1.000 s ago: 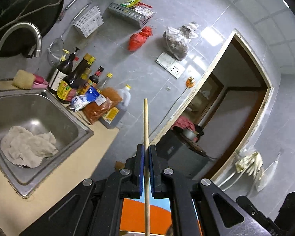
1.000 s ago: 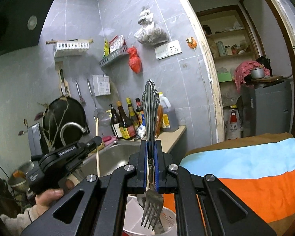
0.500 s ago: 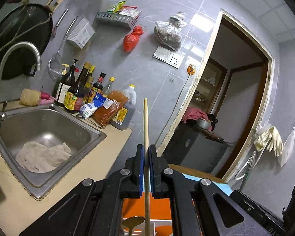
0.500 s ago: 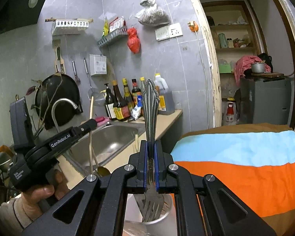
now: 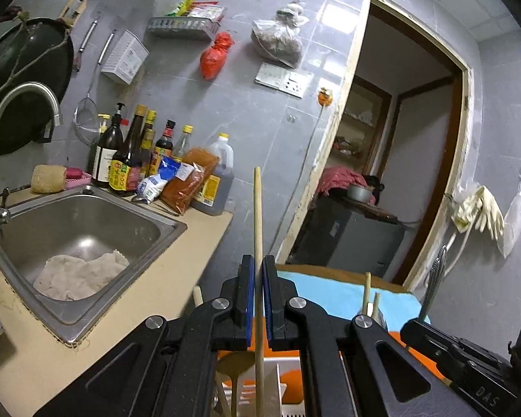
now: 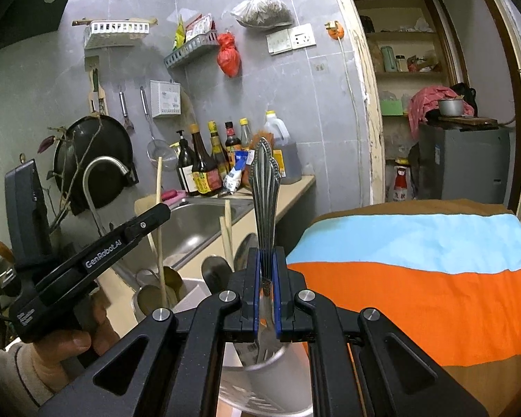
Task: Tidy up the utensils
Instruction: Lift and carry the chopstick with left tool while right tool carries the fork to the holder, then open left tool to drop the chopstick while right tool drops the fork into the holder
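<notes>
My left gripper [image 5: 257, 271] is shut on a long thin wooden stick [image 5: 257, 215] that stands upright; its lower end drops behind the jaws toward a white utensil holder [image 5: 288, 399] with a wooden spoon [image 5: 234, 365] in it. My right gripper [image 6: 265, 264] is shut on an ornate metal fork [image 6: 264, 187], handle up, tines down inside a metal cup [image 6: 281, 371]. In the right wrist view the left gripper [image 6: 156, 213] is at the left, held in a hand, with the wooden stick [image 6: 160, 229] reaching into the white holder [image 6: 191, 286] among several spoons.
A steel sink [image 5: 149, 215] with a pale cloth in it lies to the left, a curved tap [image 5: 21, 93] over it. Sauce bottles [image 5: 132, 163] line the wall behind. An orange and blue striped cloth [image 6: 416, 278] covers the surface on the right. A doorway [image 5: 410, 160] opens beyond.
Both grippers have sunk. The fork's tines went down into the metal cup. The left gripper rolled toward level and carried the stick down to the white holder.
</notes>
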Demonstrator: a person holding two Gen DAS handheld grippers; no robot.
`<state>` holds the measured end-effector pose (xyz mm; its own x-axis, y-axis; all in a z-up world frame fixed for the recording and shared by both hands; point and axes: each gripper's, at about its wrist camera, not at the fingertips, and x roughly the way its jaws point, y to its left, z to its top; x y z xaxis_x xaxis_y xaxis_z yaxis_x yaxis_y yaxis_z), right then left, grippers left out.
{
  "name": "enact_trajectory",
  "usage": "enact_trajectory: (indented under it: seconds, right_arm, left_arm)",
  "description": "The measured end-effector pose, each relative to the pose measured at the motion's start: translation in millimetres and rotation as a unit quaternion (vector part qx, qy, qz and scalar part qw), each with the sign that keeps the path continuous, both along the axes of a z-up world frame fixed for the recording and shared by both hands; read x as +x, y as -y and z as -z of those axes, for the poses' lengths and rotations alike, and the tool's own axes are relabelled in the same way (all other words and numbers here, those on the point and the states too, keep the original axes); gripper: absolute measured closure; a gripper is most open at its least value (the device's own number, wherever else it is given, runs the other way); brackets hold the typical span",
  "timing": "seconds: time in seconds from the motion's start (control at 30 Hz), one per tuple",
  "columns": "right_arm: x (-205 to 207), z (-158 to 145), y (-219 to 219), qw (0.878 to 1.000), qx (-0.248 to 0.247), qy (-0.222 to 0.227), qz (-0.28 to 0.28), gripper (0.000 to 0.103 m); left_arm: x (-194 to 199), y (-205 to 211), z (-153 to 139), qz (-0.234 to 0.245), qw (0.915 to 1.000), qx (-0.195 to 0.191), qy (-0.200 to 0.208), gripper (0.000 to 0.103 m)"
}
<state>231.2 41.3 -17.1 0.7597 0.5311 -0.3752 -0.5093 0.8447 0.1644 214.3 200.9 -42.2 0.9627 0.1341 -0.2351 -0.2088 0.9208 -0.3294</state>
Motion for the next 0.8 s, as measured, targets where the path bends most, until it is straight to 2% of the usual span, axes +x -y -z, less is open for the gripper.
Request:
enact_trajectory:
  seconds: [0.4, 0.63, 0.73, 0.8]
  right_arm:
    - [-1.2, 7.5, -1.5, 1.000, -0.010, -0.017, 0.003, 0.097]
    - [-2.4, 9.1, 0.6, 1.000, -0.011, -0.020, 0.006, 0.097]
    - [-2.4, 9.5, 0.9, 1.000, -0.013, -0.022, 0.006, 0.097]
    - [-3.3, 8.8, 1.1, 1.000, -0.013, -0.022, 0.006, 0.097]
  left_arm:
    - [-5.0, -3.2, 3.7, 0.025, 0.9992, -0.018, -0.026, 0.098]
    - [-4.5, -3.5, 7.9, 0.023, 0.9971, -0.035, -0.064, 0.097]
    - [-6.1, -0.8, 8.9, 0.029, 0.9963, -0.034, -0.073, 0.088]
    - [-7.8, 0.5, 9.4, 0.037, 0.9957, -0.040, -0.075, 0.071]
